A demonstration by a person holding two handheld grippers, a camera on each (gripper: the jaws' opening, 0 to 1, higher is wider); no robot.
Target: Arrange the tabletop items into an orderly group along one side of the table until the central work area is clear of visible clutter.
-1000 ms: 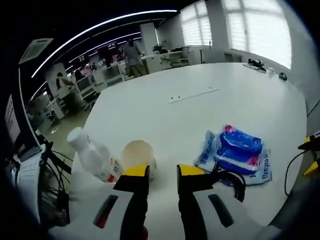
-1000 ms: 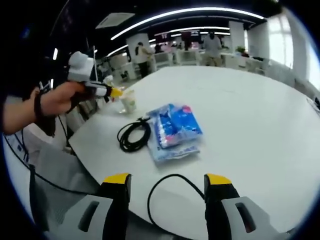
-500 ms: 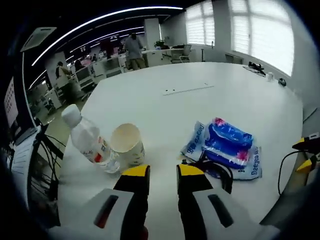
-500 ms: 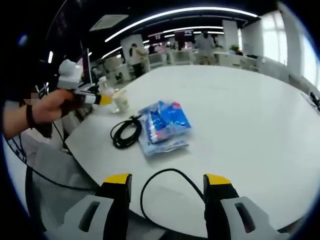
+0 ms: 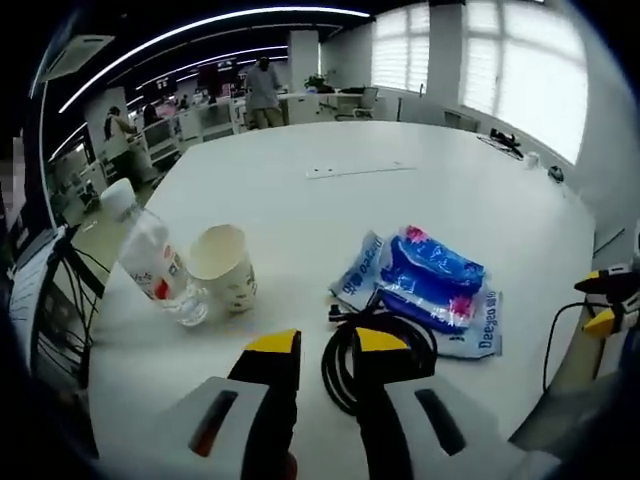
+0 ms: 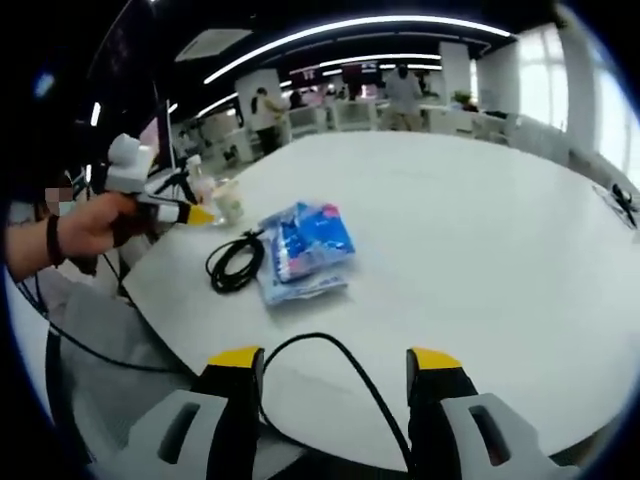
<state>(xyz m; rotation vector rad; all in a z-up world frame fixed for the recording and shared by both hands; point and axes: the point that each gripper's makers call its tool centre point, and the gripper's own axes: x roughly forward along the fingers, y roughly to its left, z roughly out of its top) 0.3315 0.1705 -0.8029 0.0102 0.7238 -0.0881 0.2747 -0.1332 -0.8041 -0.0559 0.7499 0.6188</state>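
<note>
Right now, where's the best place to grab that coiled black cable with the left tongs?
Probably the near arc of the coiled black cable, from above. It lies flat on the table, its far side touching the blue packet, so the near loops, just beyond the left tongs, are freest to pinch.

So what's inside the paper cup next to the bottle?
The cream paper cup leans with its mouth toward the camera in the left gripper view, beside the clear plastic bottle. Its inside wall looks bare, but the bottom is hidden by the rim's angle.
</note>
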